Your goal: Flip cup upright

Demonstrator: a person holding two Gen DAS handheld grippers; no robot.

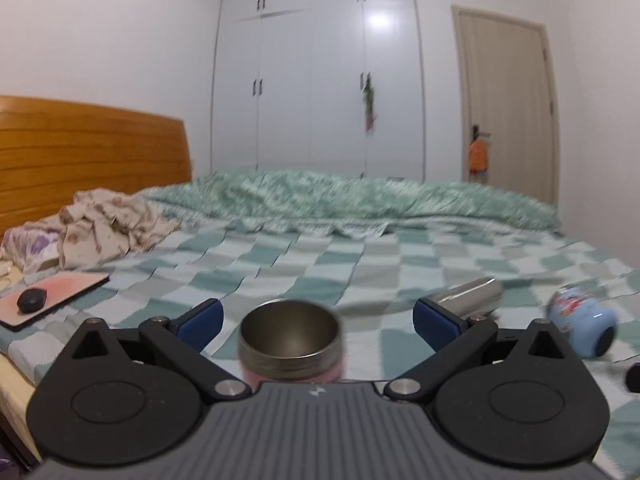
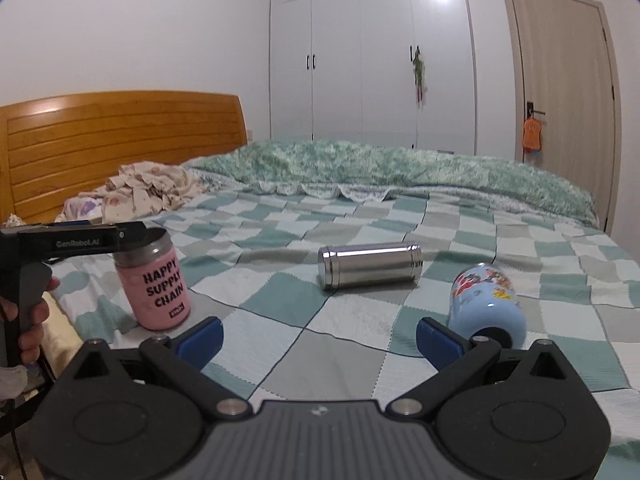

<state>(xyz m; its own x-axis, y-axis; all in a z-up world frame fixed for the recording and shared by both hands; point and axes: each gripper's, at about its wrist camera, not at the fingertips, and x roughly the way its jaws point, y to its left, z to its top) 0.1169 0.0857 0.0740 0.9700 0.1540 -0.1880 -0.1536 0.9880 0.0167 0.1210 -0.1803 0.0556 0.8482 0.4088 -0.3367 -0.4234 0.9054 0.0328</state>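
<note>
Checkered bed point(image 2: 344, 344) is carrying the pink cup point(image 2: 158, 284), standing upright near its left edge. Left claw point(image 1: 318, 318) is straddling its rim, spread, gripping nothing. Right claw point(image 2: 318, 338) is hanging released; the steel looks rigid, slick, best pinched below the rim.

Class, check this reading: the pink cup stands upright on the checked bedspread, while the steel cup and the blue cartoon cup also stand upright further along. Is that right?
Not quite. The pink cup does stand upright on the bedspread, but the steel cup and the blue cartoon cup both lie on their sides. The right wrist view shows this plainly.
</note>
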